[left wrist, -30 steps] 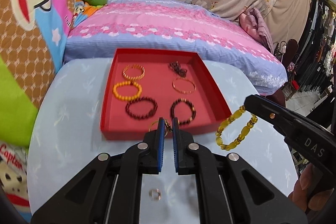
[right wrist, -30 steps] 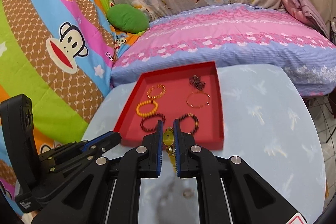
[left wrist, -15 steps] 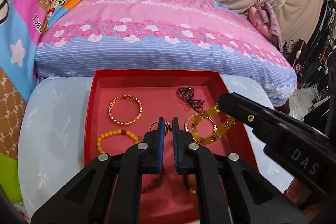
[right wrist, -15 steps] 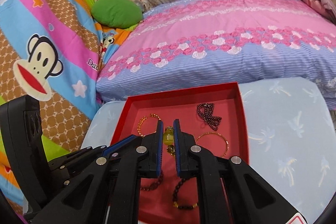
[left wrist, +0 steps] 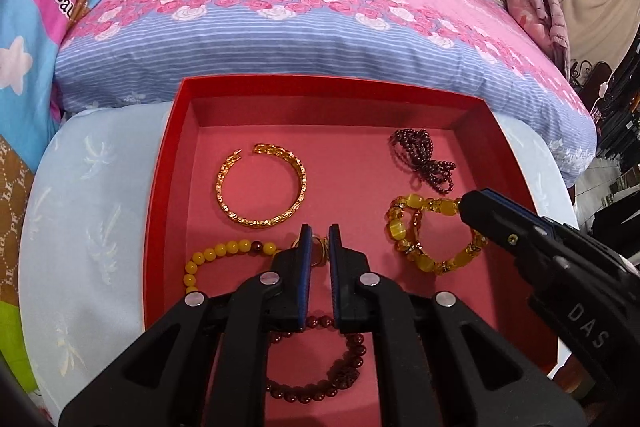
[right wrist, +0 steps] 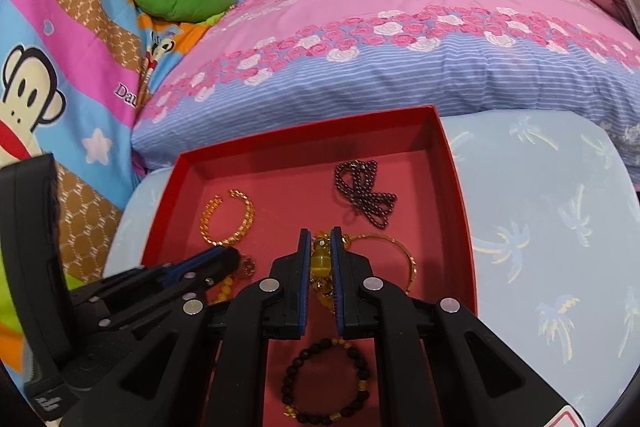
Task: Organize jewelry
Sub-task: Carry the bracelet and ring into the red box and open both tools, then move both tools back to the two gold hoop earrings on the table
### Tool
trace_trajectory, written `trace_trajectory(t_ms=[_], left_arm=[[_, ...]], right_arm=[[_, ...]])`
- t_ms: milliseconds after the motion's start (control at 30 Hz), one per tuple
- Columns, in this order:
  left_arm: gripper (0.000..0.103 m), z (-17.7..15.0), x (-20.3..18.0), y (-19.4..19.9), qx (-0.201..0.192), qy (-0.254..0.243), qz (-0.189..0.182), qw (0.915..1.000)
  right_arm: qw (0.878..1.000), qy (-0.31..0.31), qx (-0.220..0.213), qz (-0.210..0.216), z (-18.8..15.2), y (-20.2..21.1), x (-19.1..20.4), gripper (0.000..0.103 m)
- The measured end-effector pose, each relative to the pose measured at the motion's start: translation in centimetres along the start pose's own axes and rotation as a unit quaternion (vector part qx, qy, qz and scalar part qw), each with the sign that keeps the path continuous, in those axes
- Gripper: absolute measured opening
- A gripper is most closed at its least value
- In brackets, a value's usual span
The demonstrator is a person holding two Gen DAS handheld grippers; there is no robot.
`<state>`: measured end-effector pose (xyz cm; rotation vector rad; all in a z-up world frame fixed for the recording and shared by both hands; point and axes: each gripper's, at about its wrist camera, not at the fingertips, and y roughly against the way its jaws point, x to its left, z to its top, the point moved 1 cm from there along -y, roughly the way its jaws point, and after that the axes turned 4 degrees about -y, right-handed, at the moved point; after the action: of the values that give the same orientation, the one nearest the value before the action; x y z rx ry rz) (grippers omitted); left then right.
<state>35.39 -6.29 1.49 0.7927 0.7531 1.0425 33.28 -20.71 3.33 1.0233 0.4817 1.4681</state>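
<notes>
Nearest the left wrist camera, the left tongs (left wrist: 319,247) are pressed almost together on a small gold ring (left wrist: 316,254), which shows only as a sliver between the blue pads, above the middle of the shallow red cardboard tray (left wrist: 516,167). Under them lies a dark red beaded bracelet (left wrist: 320,383), and just to their left a yellow round-bead bracelet (left wrist: 224,255). The right tongs (right wrist: 321,255) are likewise nearly closed, pinching one bead of a chunky amber-yellow beaded bracelet (left wrist: 436,235) whose loop hangs down over the tray's right half, above a thin plain gold bangle (right wrist: 400,255); whether the loop touches the tray floor cannot be told. Nearest the right wrist camera, a black beaded bracelet with gold spacers (right wrist: 328,383) rests in the tray. Further back lie an open gold chain-pattern cuff (left wrist: 262,185) on the left and a bundled strand of small dark garnet beads (left wrist: 424,163) on the right. The tray sits on a table covered with pale blue patterned cloth (right wrist: 560,227), and beyond it a bed with pink and blue rose-print bedding (left wrist: 320,19). By the look of it the sorting is well on: six pieces already lie spaced out inside the tray, and the two last-carried pieces are over it but not yet let go. What remains, as far as can be seen, is to set the ring and the amber bracelet down in free spots; no other loose jewelry shows on the table.
</notes>
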Motion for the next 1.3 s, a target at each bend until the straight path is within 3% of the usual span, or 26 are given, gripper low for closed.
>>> trace_trajectory(t_ms=[133,233,533,733,1300], left_arm=[[0.040,-0.2,0.1,0.7,-0.021,0.001,0.009,0.9997],[0.045,-0.2,0.3,1.5,-0.031,0.006,0.004,0.9995],[0.046,-0.9,0.7,4.6,-0.050,0.033,-0.009,0.9982],[0.046,-2.7,0.2,7.3,-0.063,0.034,0.009,0.9974],[0.051,-13.1,-2.2,12.9,-0.086,0.019,0.059,0.9944]], right_arm=[[1.000,0.011,0.000,-0.004,-0.9,0.1,0.2,0.014],[1.000,0.009,-0.008,0.000,-1.1,0.7,0.0,0.023],[1.000,0.000,-0.029,0.012,-2.2,4.2,-0.7,0.024],[0.999,0.012,-0.038,0.012,-4.6,6.9,-0.4,0.025],[0.999,0.035,-0.033,-0.003,-15.4,12.8,-0.6,0.025]])
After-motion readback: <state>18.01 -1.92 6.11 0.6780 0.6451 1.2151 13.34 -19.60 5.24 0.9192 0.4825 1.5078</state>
